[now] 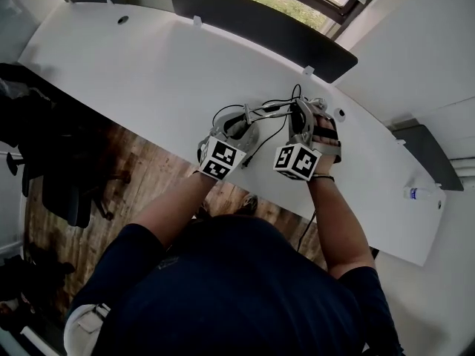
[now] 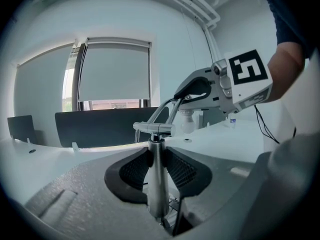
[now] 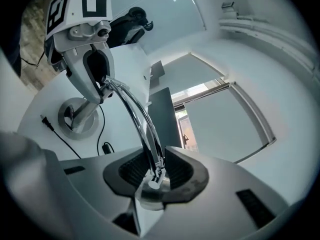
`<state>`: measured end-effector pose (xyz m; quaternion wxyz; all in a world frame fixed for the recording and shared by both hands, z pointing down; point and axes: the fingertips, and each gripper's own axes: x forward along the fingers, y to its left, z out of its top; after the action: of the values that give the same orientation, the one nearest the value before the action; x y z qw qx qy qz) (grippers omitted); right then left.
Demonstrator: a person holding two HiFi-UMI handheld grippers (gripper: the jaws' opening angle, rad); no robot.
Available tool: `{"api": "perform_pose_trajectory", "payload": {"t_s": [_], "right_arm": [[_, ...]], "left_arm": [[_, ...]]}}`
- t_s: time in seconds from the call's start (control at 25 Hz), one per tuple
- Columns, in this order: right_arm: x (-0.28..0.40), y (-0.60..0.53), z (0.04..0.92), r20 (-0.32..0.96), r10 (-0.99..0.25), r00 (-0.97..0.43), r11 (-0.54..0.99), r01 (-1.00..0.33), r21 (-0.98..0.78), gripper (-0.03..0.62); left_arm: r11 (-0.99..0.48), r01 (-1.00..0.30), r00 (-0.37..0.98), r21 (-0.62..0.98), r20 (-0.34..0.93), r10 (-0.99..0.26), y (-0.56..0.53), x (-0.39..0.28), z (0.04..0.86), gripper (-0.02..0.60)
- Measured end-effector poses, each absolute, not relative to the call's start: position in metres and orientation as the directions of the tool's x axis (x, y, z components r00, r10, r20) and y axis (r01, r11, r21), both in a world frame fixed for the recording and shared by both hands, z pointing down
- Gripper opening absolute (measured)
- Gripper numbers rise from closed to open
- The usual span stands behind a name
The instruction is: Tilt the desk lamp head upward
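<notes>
The desk lamp (image 1: 269, 110) is chrome, with a round base (image 3: 75, 119), an upright post (image 2: 157, 184) and two curved arm rods (image 3: 135, 116). It stands on the white table (image 1: 148, 73). My left gripper (image 2: 157, 159) is shut on the post just under its top joint (image 2: 152, 128); in the head view the left gripper (image 1: 239, 130) sits over the base. My right gripper (image 3: 154, 170) is shut on the far end of the rods, where the lamp head (image 3: 145, 199) joins. In the head view the right gripper (image 1: 300, 116) is just right of the left one.
The lamp's black cord (image 3: 102, 126) with its plug (image 3: 46, 121) lies loose on the table by the base. Dark divider panels (image 1: 252, 21) line the table's far edge. A small bottle (image 1: 417, 193) stands at the far right. Office chairs (image 1: 59, 176) stand on the wooden floor at left.
</notes>
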<state>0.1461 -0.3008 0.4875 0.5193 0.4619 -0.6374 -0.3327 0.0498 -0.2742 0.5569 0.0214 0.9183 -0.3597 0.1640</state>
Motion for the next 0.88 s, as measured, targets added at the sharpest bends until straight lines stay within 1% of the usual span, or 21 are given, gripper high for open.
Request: {"api": "perform_pose_trajectory", "payload": {"t_s": [0.24, 0.52, 0.64, 0.88], "right_arm": [[0.128, -0.298, 0.453, 0.286, -0.957, -0.053, 0.29, -0.105, 0.951, 0.107], [0.104, -0.294, 0.429, 0.236, -0.97, -0.061, 0.231, 0.078, 0.97, 0.112], [0.099, -0.294, 0.426, 0.244, -0.969, -0.051, 0.238, 0.099, 0.966, 0.114], [0.097, -0.295, 0.425, 0.259, -0.965, -0.031, 0.255, 0.083, 0.963, 0.121]], "left_arm": [[-0.745, -0.663, 0.689, -0.077, 0.328, -0.646, -0.273, 0.049, 0.557, 0.114], [-0.736, -0.673, 0.679, -0.07, 0.336, -0.653, -0.274, 0.05, 0.558, 0.111], [-0.732, -0.677, 0.674, -0.073, 0.336, -0.658, -0.273, 0.05, 0.558, 0.11], [-0.723, -0.687, 0.664, -0.077, 0.336, -0.667, -0.275, 0.05, 0.559, 0.109]]}}
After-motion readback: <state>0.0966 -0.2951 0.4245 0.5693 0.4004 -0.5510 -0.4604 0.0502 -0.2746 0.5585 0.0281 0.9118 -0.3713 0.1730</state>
